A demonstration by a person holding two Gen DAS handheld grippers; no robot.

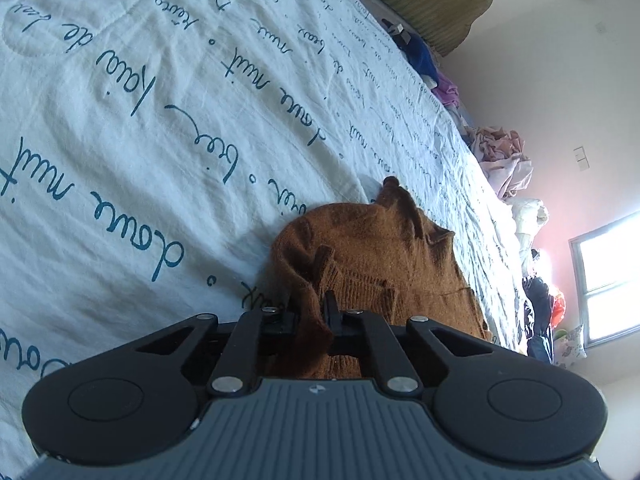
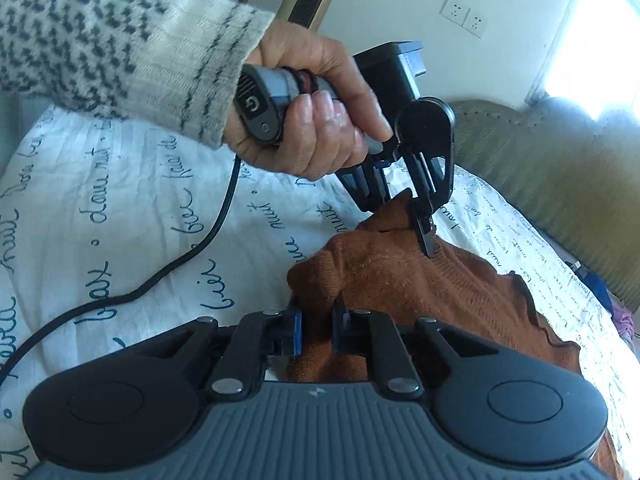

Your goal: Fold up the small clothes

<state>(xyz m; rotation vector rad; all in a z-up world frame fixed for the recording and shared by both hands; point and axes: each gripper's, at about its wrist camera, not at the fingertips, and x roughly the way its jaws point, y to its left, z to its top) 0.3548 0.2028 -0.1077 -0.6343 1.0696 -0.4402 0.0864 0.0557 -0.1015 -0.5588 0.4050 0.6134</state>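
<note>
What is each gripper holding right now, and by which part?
Both hold the brown knit garment. The left gripper pinches a raised fold at its far edge; the right gripper pinches bunched fabric at the near edge.

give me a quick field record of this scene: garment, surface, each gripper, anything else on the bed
garment: brown knit sweater, bunched, lying on the bed
surface: white bedspread with blue script lettering
left gripper: shut on a fold of the sweater, held by a hand in a patterned sleeve
right gripper: shut on the sweater's near edge
cable: black, trailing across the bedspread
other: pile of clothes along the far edge
</note>
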